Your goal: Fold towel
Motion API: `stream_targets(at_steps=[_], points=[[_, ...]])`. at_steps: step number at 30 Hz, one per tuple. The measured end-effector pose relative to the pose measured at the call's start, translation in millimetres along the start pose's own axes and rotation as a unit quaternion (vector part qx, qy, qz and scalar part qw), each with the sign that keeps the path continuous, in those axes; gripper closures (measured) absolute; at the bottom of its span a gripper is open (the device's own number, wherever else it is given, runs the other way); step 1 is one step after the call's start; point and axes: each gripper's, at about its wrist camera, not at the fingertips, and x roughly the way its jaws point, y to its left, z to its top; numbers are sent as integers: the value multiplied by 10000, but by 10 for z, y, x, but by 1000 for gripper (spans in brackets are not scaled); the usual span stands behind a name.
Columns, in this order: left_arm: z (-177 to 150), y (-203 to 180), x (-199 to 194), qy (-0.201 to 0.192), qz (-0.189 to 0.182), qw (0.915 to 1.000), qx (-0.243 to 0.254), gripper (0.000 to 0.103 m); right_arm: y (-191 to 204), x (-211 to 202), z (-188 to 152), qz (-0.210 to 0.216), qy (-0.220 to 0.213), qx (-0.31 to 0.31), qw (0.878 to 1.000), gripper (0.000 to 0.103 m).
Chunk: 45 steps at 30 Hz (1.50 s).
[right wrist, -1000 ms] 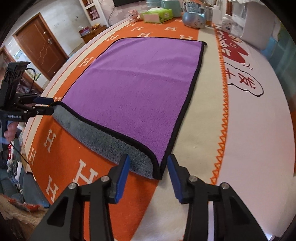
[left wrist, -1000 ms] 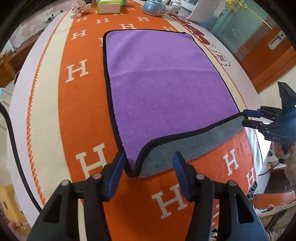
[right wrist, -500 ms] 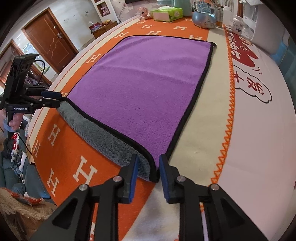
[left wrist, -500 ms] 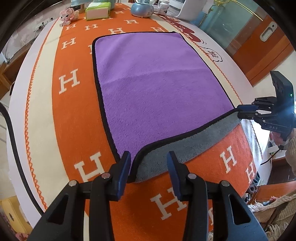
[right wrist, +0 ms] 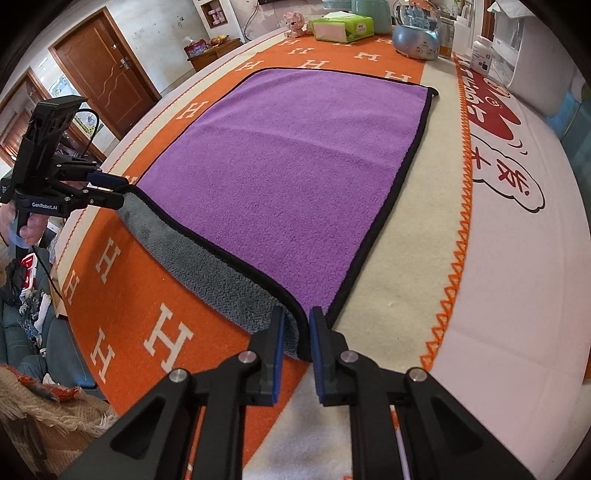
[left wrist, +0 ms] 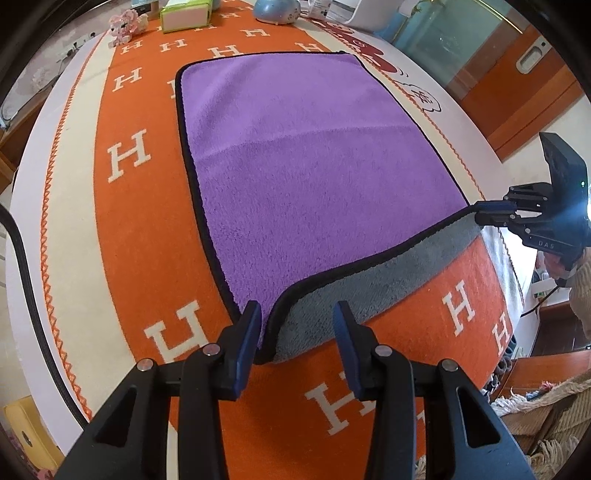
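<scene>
A purple towel with black trim and a grey underside lies spread on the orange H-patterned cloth; it also shows in the right wrist view. Its near edge is lifted, showing the grey side. My left gripper is around the near left corner, its jaws still apart with the corner between them. My right gripper is shut on the near right corner. Each gripper shows in the other's view: the right one and the left one, each at a towel corner.
At the far end of the table stand a green tissue box, a blue globe ornament, a pink toy, a white bottle and a white appliance. A black cable runs along the left table edge.
Both grippers have closed in on the near corners; the right jaws have narrowed onto the towel, the left jaws have narrowed. The near edge has lifted and moved forward slightly.
</scene>
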Motion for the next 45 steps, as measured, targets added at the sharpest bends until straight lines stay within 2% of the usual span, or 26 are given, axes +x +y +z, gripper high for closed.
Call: stream_targets(at_steps=[6, 13, 21, 36, 45], points=[[-11, 22, 29, 91, 12, 9999, 56, 82, -1, 12, -4, -6, -1, 24, 10000, 91], [-47, 44, 31, 203, 177, 9995, 189, 85, -9, -1, -5, -10, 1, 25, 10000, 94], [-60, -15, 39, 140, 328, 9991, 224, 96, -2, -2, 0, -46, -17, -4, 10000, 96], [-115, -137, -123, -66, 721, 9973, 125, 99, 85, -88, 37, -413, -155, -52, 9990, 99], [144, -193, -383, -463, 1138, 9924, -30, 99, 48, -258, 297, -740, -483, 133, 9960, 99]])
